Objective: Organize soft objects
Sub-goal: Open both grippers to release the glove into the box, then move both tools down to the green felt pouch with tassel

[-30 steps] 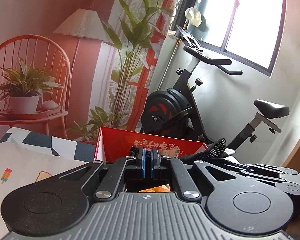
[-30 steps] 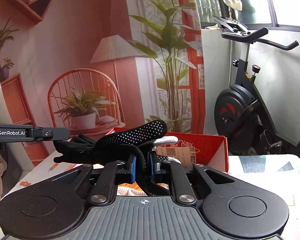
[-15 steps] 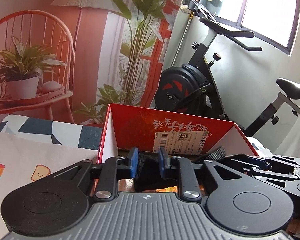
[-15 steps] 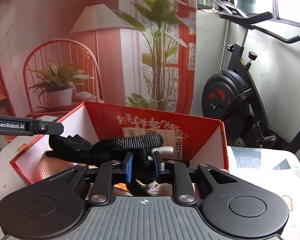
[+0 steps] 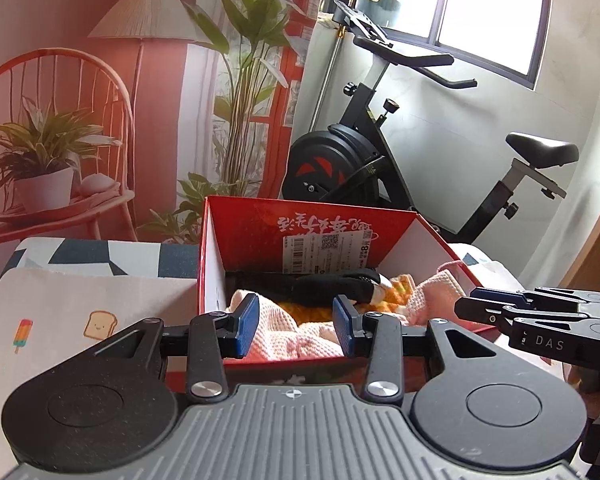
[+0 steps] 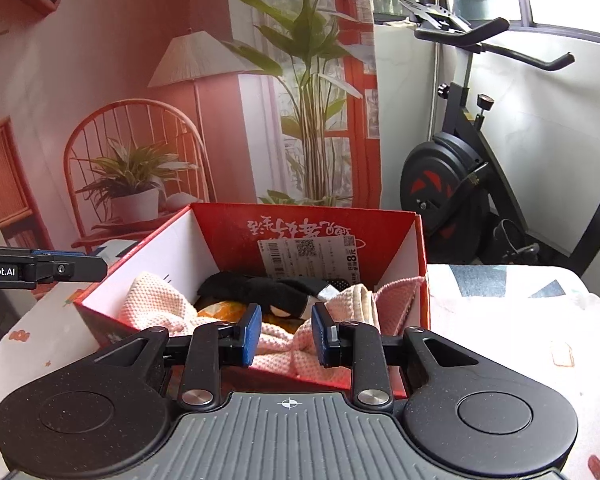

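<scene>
In the left wrist view: red cardboard box [image 5: 244, 240] standing open on the printed cloth-covered table [image 5: 100, 300], holding a black knit glove with dotted grip palm [image 5: 320, 286] draped across a pink waffle-weave cloth [image 5: 300, 336] and an orange-yellow knitted piece [image 5: 396, 284]. Left gripper [image 5: 296, 326] poised at the near rim, blue pads spreading apart, nothing between them; glove lying clear, farther in. Right gripper [image 5: 500, 310] seen edge-on at the right, beside the box's corner.

In the right wrist view: same box [image 6: 420, 248], same glove [image 6: 260, 288] slumped over the pink cloth [image 6: 156, 300], a grey cuff tag showing. Right gripper [image 6: 286, 334] above the near edge, jaws widening slightly, empty. Left gripper [image 6: 80, 268] entering from the left edge, beside the box's left wall.

Likely light, limp and quick to sag or snag on neighbouring knit; dotted palm probably grippy. Best taken at a bunched fold or the cuff, not a lone fingertip.
</scene>
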